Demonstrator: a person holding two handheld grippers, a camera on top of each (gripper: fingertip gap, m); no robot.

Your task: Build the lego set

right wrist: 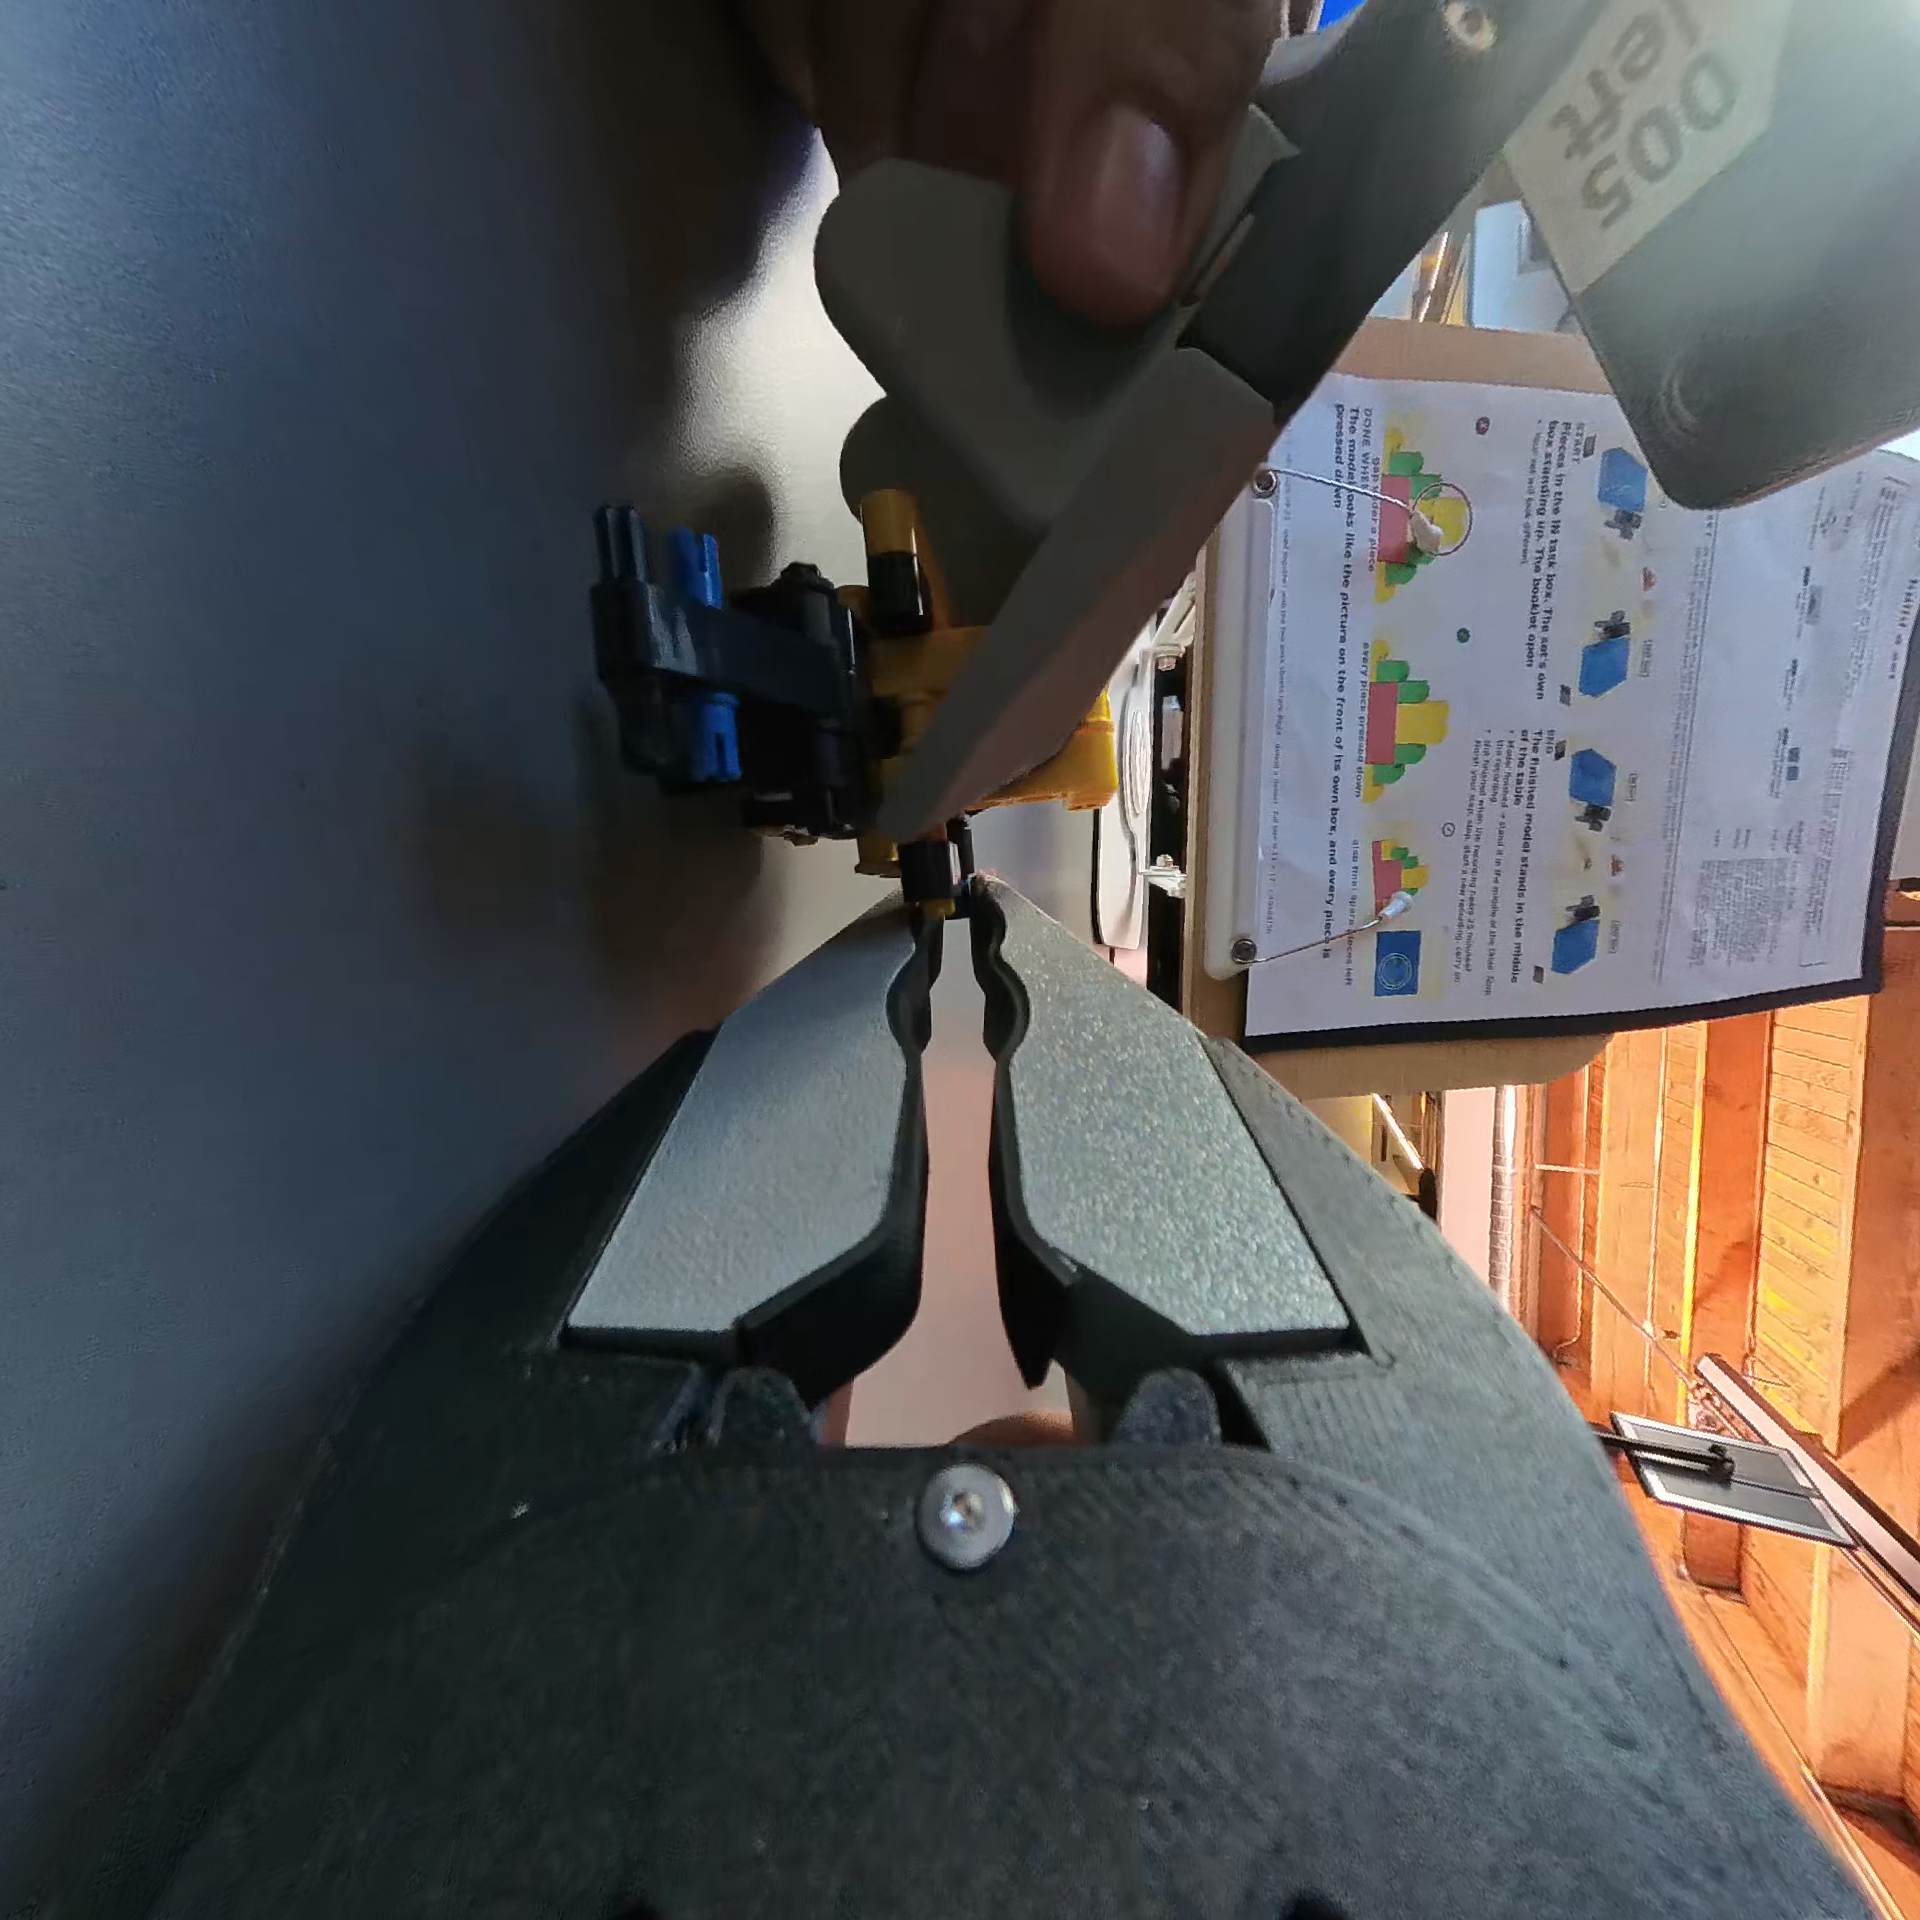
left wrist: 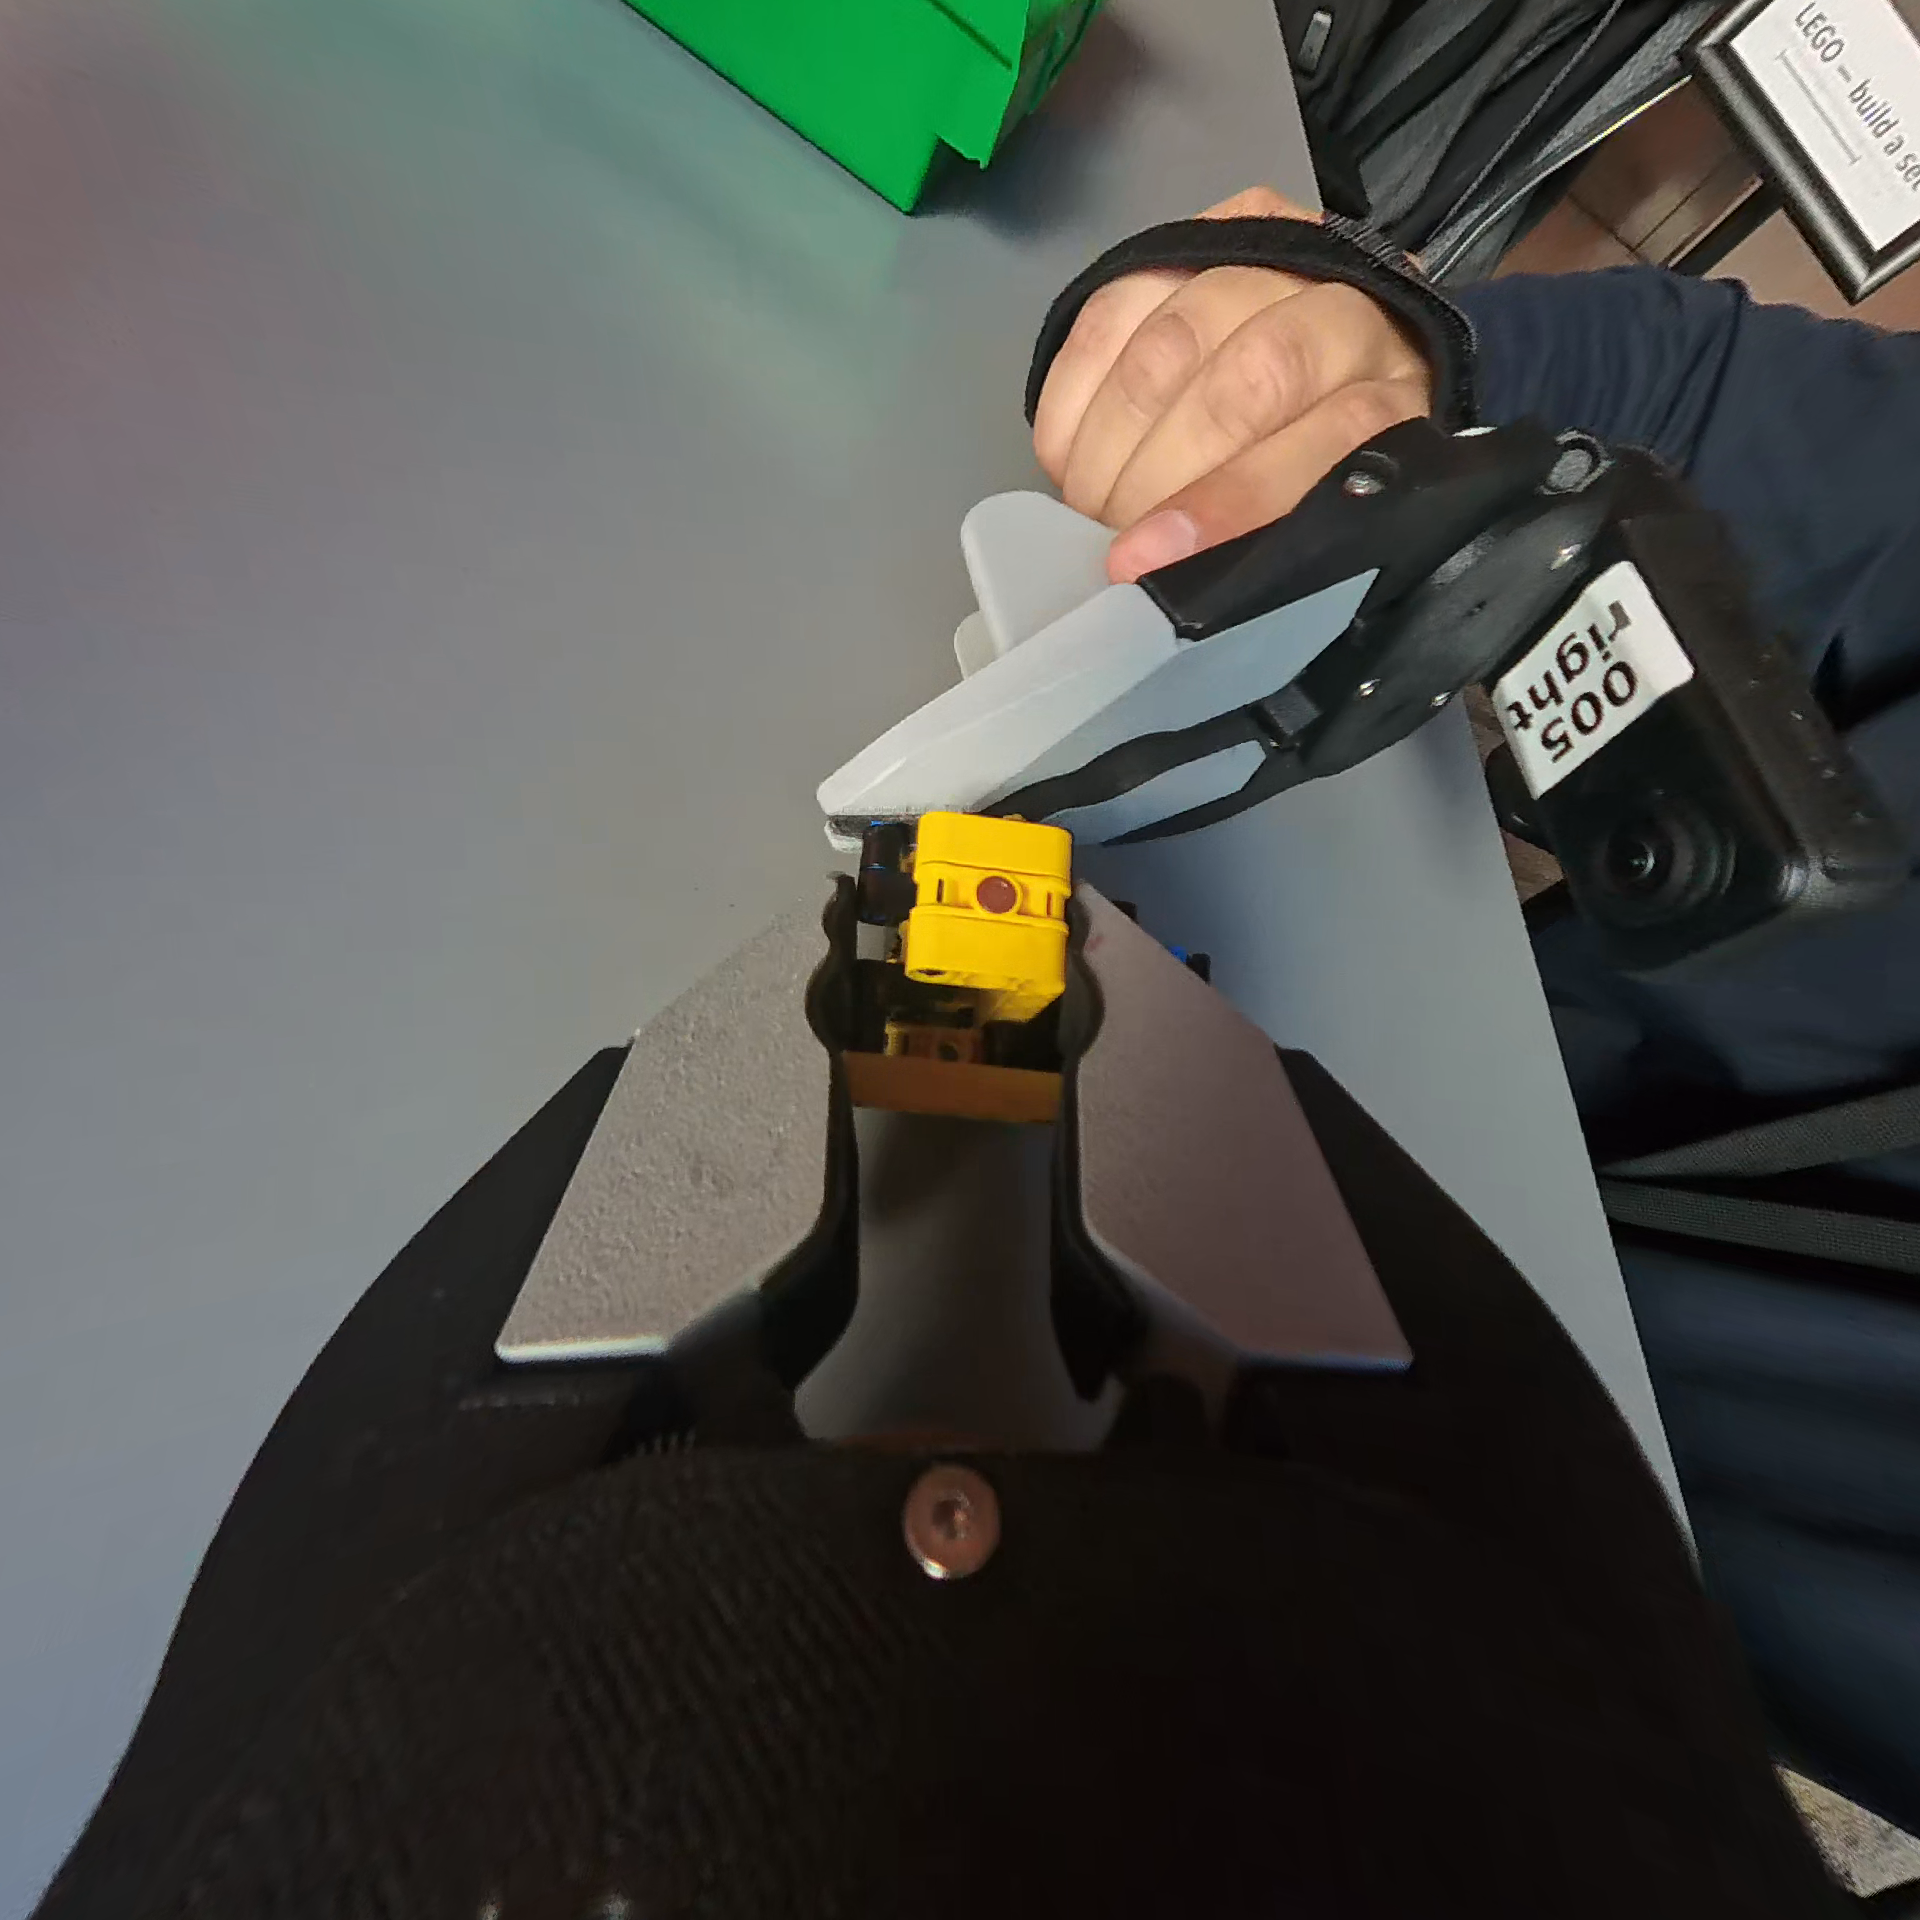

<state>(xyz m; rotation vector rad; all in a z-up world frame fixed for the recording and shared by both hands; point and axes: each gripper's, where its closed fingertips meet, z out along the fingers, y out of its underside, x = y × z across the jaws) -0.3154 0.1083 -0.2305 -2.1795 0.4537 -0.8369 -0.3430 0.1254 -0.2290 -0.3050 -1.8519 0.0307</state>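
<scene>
Left tool (left wrist: 951,977) up close, fingers clamped on either side of the yellow lego model (left wrist: 987,930), held above the grey tabletop (left wrist: 416,623). Right at its far edge, the right tool (left wrist: 904,816) comes in from the side, tips touching the model's top corner, the person's right hand (left wrist: 1226,384) gripping behind. From the right wrist view, the right tool (right wrist: 951,909) is pinching a small black pin (right wrist: 930,868) against the model's black-and-blue section (right wrist: 717,686). Farther back, a green box (left wrist: 883,73) and an instruction sheet (right wrist: 1558,707).
</scene>
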